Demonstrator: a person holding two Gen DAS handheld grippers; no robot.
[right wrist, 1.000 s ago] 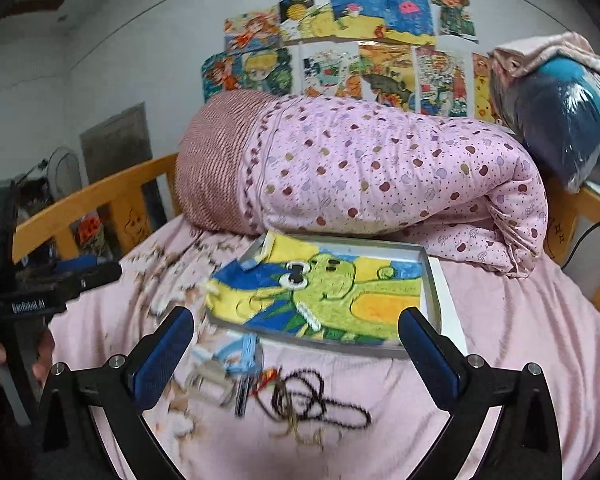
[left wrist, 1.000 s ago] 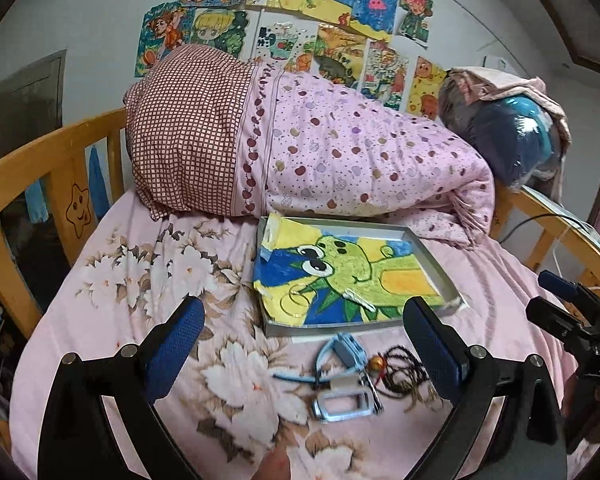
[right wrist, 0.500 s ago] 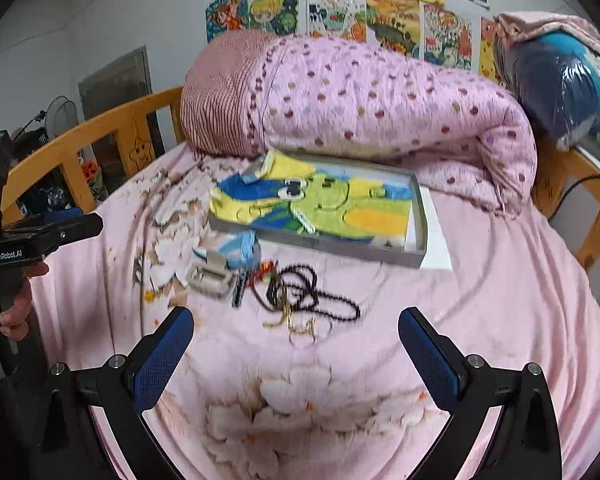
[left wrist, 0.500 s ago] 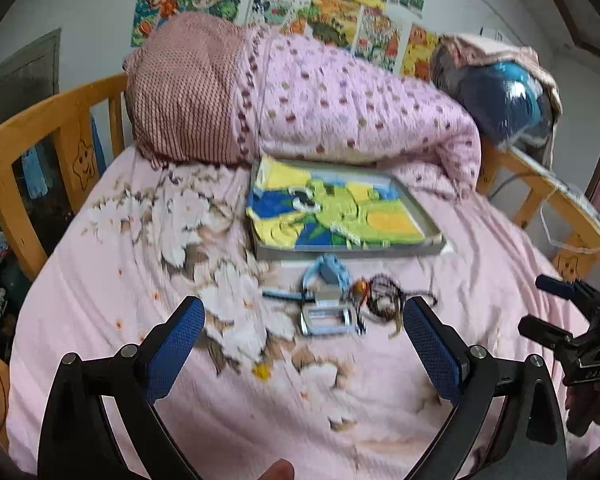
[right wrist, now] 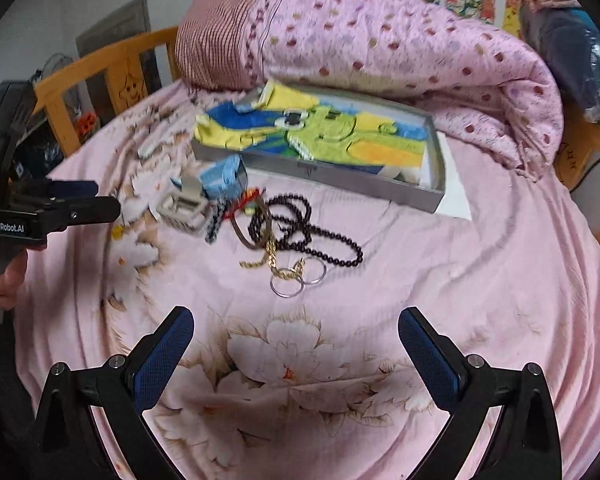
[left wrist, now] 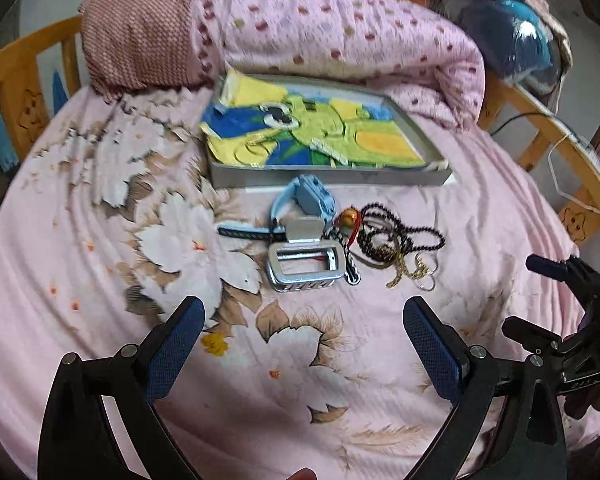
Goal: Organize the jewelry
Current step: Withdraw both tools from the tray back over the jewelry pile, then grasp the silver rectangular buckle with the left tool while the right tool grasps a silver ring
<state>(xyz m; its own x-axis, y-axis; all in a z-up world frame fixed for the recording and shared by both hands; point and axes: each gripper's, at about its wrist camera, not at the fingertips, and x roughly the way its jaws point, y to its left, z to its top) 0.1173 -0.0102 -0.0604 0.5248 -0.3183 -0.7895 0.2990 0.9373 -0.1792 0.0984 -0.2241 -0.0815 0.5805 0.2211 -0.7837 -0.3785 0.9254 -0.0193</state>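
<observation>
A heap of jewelry lies on the pink floral bedsheet: a black bead necklace (right wrist: 308,228) (left wrist: 396,236), a gold chain (right wrist: 274,258) (left wrist: 408,272), two silver hoops (right wrist: 300,276), a light blue watch (left wrist: 304,200) (right wrist: 222,176) and a silver rectangular buckle (left wrist: 306,266) (right wrist: 182,206). Just behind the heap stands a shallow grey tray (left wrist: 332,176) (right wrist: 320,174) lined with a green and yellow cartoon picture. My left gripper (left wrist: 300,316) is open, short of the buckle. My right gripper (right wrist: 296,326) is open, just short of the hoops. Both hold nothing.
A rolled pink dotted quilt (left wrist: 340,36) (right wrist: 400,48) lies behind the tray. Wooden bed rails (left wrist: 24,60) (right wrist: 588,140) fence both sides. A blue bundle (left wrist: 516,44) rests at the far right. A hand (right wrist: 4,276) holds the left gripper's handle.
Both grippers have tilted down and drawn nearer to the jewelry heap, which now sits lower and larger in both views. Jaws stay open. Nothing on the bed has moved.
</observation>
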